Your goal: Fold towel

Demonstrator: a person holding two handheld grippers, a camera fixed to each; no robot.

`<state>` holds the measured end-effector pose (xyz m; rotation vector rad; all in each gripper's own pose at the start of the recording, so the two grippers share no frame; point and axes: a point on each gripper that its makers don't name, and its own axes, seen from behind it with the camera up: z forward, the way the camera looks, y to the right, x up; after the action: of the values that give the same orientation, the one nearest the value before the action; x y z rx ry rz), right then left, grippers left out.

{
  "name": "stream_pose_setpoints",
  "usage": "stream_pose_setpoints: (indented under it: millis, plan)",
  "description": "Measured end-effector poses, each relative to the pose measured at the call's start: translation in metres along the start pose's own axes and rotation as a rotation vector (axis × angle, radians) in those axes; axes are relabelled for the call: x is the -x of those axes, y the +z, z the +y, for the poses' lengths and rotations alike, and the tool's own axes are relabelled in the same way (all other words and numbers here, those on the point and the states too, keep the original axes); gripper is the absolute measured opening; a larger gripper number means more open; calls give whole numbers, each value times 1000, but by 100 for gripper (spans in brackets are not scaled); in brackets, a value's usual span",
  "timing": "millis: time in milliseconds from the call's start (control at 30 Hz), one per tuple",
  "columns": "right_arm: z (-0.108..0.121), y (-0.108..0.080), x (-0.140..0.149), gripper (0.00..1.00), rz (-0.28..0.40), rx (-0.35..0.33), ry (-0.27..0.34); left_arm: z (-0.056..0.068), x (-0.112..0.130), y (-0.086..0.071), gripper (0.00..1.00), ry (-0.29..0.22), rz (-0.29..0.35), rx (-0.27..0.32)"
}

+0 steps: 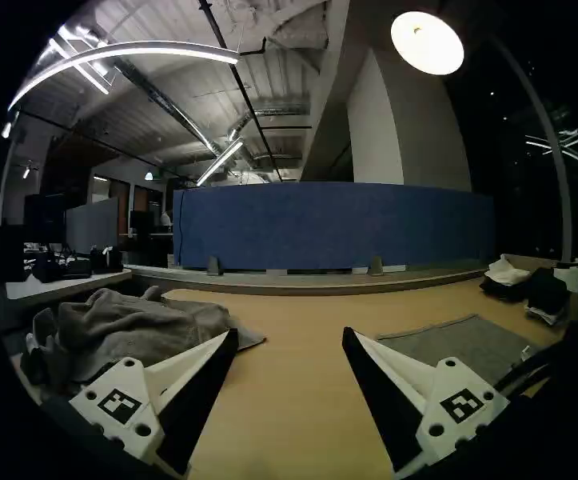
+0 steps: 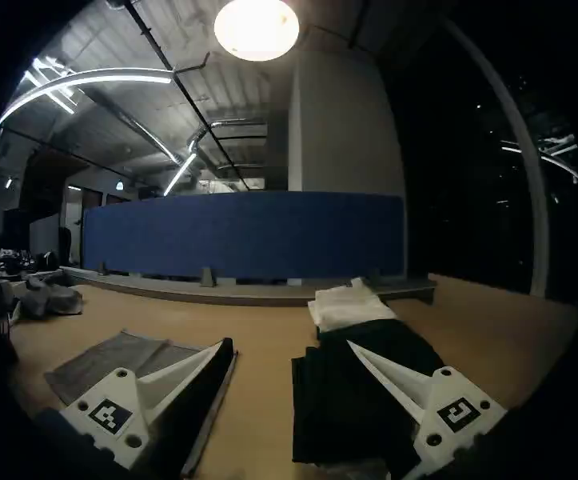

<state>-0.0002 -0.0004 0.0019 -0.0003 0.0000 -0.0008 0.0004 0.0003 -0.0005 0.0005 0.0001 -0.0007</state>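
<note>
Left gripper view: my left gripper (image 1: 289, 332) stands wide open and empty. The flat grey towel (image 1: 464, 340) lies just right of it, and a crumpled heap (image 1: 121, 328) lies to the left.

Right gripper view: my right gripper (image 2: 289, 344) is also open and empty, with the flat grey towel at its left finger. I should pinch both near corners evenly.

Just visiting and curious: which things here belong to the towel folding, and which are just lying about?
Job: crumpled towel; flat towel; left gripper and right gripper, both open.
Lying about: black cloth; white cloth; blue partition; lamp.
</note>
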Motion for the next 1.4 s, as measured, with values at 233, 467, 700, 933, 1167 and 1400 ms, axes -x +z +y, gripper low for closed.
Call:
stream_pose_setpoints:
  millis: [233, 467, 700, 933, 1167, 1400]
  plan:
    - [-4, 0, 0, 100, 0, -21, 0, 0, 0, 0, 97, 0, 0, 0]
    - [-16, 1, 0, 100, -1, -84, 1, 1, 0, 0, 97, 0, 0, 0]
    - [-16, 1, 0, 100, 0, -84, 0, 0, 0, -1, 97, 1, 0, 0]
    - [-16, 1, -1, 100, -2, -86, 0, 1, 0, 0, 97, 1, 0, 1]
    - [-14, 2, -1, 100, 0, -68, 0, 2, 0, 0, 97, 2, -1, 1]
    - [-7, 4, 0, 100, 1, -36, -1, 1, 1, 0, 97, 1, 0, -4]
